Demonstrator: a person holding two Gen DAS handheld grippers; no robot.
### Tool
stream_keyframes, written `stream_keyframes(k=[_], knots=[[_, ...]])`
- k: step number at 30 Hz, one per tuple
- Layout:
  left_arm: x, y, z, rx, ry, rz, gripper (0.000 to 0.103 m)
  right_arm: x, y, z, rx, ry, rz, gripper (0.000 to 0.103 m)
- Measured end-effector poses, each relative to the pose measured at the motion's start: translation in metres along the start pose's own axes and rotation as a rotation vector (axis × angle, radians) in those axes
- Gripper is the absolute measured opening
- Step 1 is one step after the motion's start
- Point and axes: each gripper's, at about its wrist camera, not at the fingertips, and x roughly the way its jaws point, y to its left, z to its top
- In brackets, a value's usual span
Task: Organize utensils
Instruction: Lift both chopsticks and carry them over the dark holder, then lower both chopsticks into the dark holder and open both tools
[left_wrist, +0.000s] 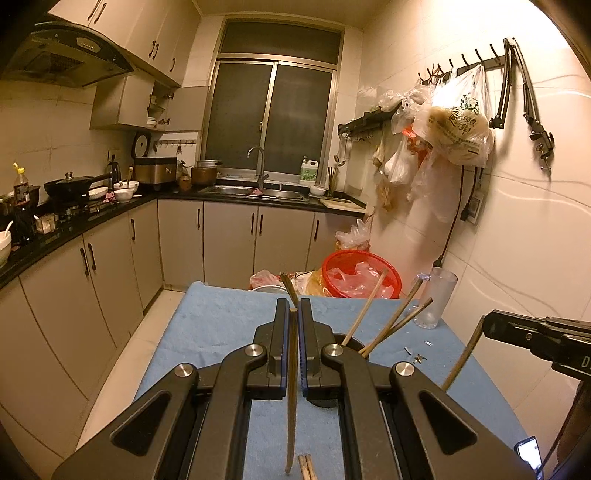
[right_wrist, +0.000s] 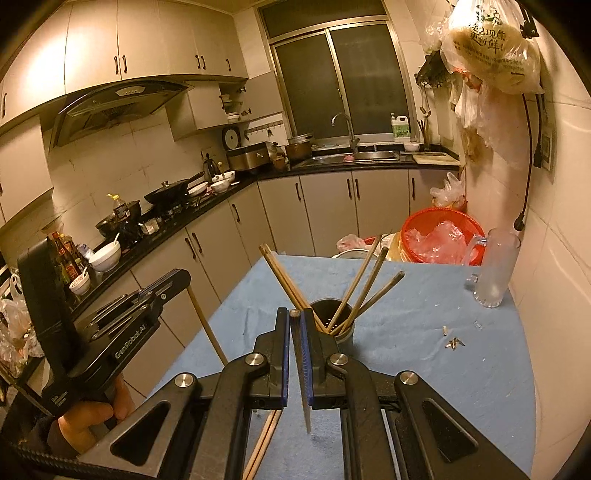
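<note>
The left gripper (left_wrist: 294, 314) has its jaws closed on a single wooden chopstick (left_wrist: 292, 387), which runs down between the blue pads and hangs below them over the counter (left_wrist: 207, 325). The right gripper (right_wrist: 294, 317) is likewise clamped on a chopstick of its own (right_wrist: 303, 384), its pointed end hanging just above the blue cloth. Both are held up in the air, neither yet placed.

Just ahead of the right jaws stands the black holder (right_wrist: 341, 325), a perforated cup on the counter, already carrying several chopsticks (right_wrist: 364, 291) fanned out to both sides. By that showing, a good part of the sorting looks done.

Still loose on the cloth is a pair of chopsticks (right_wrist: 264, 443) lying beneath the right gripper; the ends seen at the bottom of the left view (left_wrist: 307, 467) are probably the same pair, though the grippers hide too much to be sure. So the two held sticks and at least that pair appear left to go in.

A clear glass mug (right_wrist: 493, 271) stands near the wall, well apart from the holder, with a few small scraps (right_wrist: 454, 341) on the cloth between.
</note>
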Motion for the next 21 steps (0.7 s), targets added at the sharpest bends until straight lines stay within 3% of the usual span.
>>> stream_keyframes(k=[21], knots=[[-0.001,-0.013,0.017,0.013,-0.015,-0.032,0.004,-0.005,0.001,0.017,-0.014,-0.005,0.0,0.006]])
